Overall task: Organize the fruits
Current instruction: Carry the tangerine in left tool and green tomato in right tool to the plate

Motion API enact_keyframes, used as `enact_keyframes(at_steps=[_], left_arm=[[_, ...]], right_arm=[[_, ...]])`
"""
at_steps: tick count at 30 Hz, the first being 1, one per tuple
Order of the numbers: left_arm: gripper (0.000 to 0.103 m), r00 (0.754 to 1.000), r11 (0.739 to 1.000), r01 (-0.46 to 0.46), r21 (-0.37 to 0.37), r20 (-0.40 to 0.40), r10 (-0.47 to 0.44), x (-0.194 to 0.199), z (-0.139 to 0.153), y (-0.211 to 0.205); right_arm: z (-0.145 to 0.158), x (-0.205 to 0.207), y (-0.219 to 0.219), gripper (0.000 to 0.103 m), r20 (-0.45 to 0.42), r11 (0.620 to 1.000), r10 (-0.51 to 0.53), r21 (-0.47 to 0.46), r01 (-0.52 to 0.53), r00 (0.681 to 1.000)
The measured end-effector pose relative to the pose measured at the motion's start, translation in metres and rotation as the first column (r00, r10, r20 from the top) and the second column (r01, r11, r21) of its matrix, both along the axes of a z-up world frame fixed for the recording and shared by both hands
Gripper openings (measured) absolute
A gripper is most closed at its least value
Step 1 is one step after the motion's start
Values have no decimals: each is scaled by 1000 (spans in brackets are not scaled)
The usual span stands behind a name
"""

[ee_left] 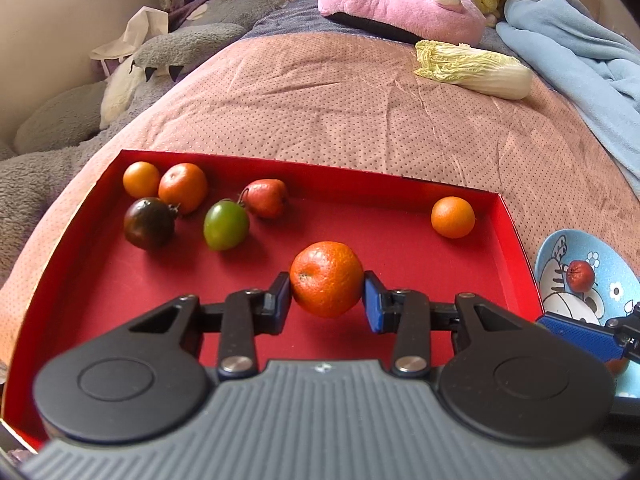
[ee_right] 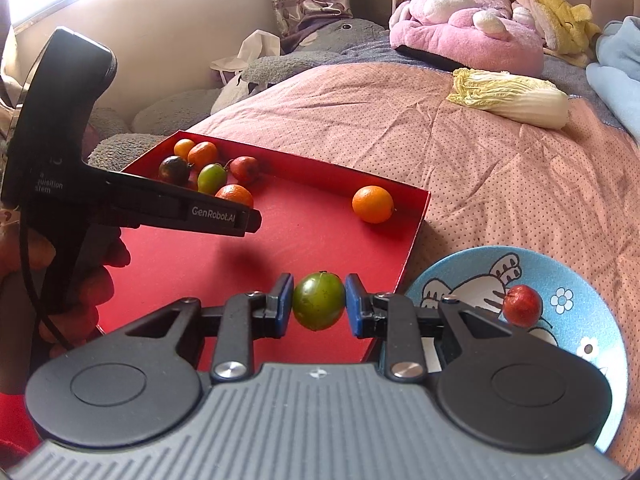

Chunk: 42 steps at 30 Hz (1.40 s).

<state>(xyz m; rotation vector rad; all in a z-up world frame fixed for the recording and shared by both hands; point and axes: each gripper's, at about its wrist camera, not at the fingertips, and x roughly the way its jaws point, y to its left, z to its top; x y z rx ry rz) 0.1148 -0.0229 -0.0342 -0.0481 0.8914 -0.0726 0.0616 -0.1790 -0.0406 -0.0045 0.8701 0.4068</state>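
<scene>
The left gripper (ee_left: 327,295) squeezes a big orange fruit (ee_left: 326,278) between its two blue pads and holds it up over the floor of the red tray (ee_left: 400,184). A dark shadow lies on the tray under the fruit.

The right gripper (ee_right: 319,305) squeezes a green fruit (ee_right: 319,301) between its pads. It holds this one above the near right edge of the tray, close to the blue plate (ee_right: 576,276).

The tray sits on a pink bed cover (ee_left: 340,112). In the far left corner of the tray there is a small group of fruit: two little oranges (ee_left: 141,179) side by side, a dark purple fruit (ee_left: 149,223) just in front of them, another green fruit (ee_left: 225,225) and a reddish fruit (ee_left: 266,198) with a stem. One more small orange (ee_left: 453,217) sits alone near the far right corner, well apart from the group.

The blue plate has a cartoon animal and white flowers on it. It lies on the bed just beside the right side of the tray. One small red fruit (ee_right: 522,305) rests on the plate.

Farther back on the bed lies a pale cabbage (ee_left: 476,68). Behind it are a pink plush toy (ee_left: 400,4), a yellow plush toy (ee_right: 548,4), and a light blue blanket (ee_left: 576,56). A gray plush toy (ee_left: 208,28) lies to the left of the bed.
</scene>
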Motion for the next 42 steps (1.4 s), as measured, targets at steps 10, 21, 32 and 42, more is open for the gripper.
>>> enact_keyframes(at_steps=[10, 21, 32, 42], left_arm=[[41, 999, 1000, 6, 10, 35, -7, -23, 15, -6], [41, 999, 1000, 10, 20, 42, -10, -33, 20, -11], [41, 998, 999, 23, 33, 50, -25, -35, 27, -18], [41, 996, 998, 53, 21, 64, -54, -34, 34, -29]], right_arm=[[20, -22, -2, 33, 41, 1000, 7, 3, -7, 999], [32, -35, -10, 33, 71, 1000, -9, 12, 8, 997], [37, -41, -17, 33, 81, 1000, -24, 19, 23, 996], [40, -44, -25, 33, 81, 999, -46, 17, 45, 996]])
